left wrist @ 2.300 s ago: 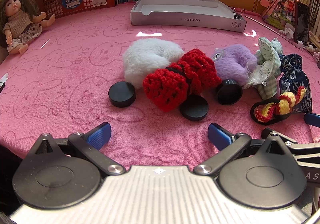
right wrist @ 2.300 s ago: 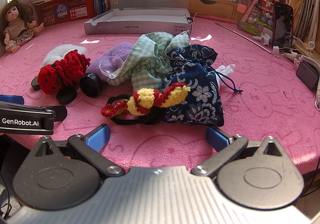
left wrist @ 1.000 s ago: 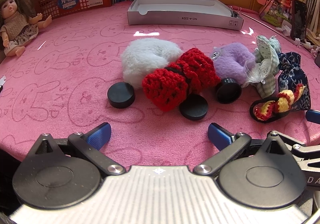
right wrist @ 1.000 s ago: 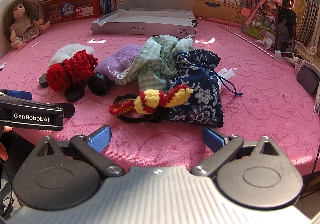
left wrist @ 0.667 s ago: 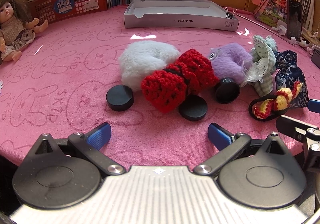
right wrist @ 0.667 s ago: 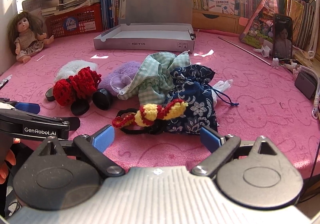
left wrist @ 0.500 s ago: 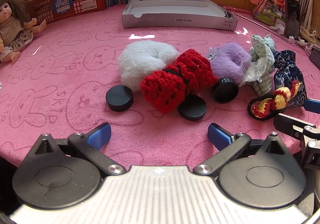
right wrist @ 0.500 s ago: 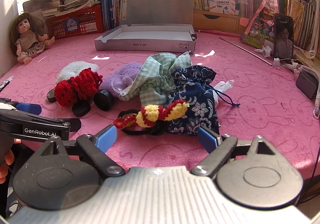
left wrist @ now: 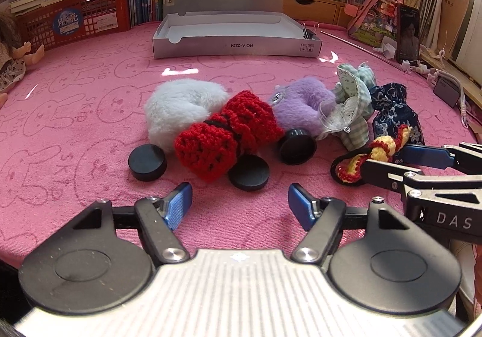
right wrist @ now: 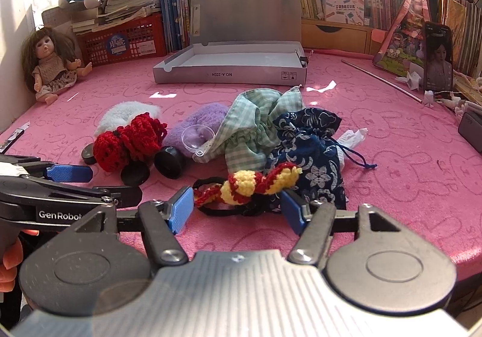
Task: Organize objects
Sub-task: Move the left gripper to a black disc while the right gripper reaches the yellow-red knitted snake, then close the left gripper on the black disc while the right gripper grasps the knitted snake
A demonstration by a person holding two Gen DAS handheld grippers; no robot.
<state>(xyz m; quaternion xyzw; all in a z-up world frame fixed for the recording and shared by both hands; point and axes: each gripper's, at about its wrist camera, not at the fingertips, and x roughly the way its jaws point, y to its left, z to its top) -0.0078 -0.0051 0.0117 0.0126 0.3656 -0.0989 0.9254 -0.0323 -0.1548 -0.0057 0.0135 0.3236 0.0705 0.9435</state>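
A pile lies on the pink cloth: a white furry scrunchie (left wrist: 180,108), a red crochet scrunchie (left wrist: 223,138), a purple furry one (left wrist: 304,105), a green checked pouch (right wrist: 256,126), a navy floral pouch (right wrist: 310,153), several black discs (left wrist: 147,162) and a yellow-red crochet hair tie (right wrist: 250,183). My left gripper (left wrist: 239,204) is open, just short of the red scrunchie. My right gripper (right wrist: 236,209) is open with its fingers on either side of the hair tie's near end. The open grey box (left wrist: 235,32) stands behind the pile.
A doll (right wrist: 51,65) sits at the far left by a red basket (right wrist: 123,41) under stacked books. Bookshelves line the back. A phone (right wrist: 438,59) and picture stand are at the right, with a thin rod (right wrist: 382,80) on the cloth.
Both grippers have moved forward toward the pile and their jaws have narrowed. The right gripper now brackets the yellow-red hair tie. Nothing on the cloth has moved.
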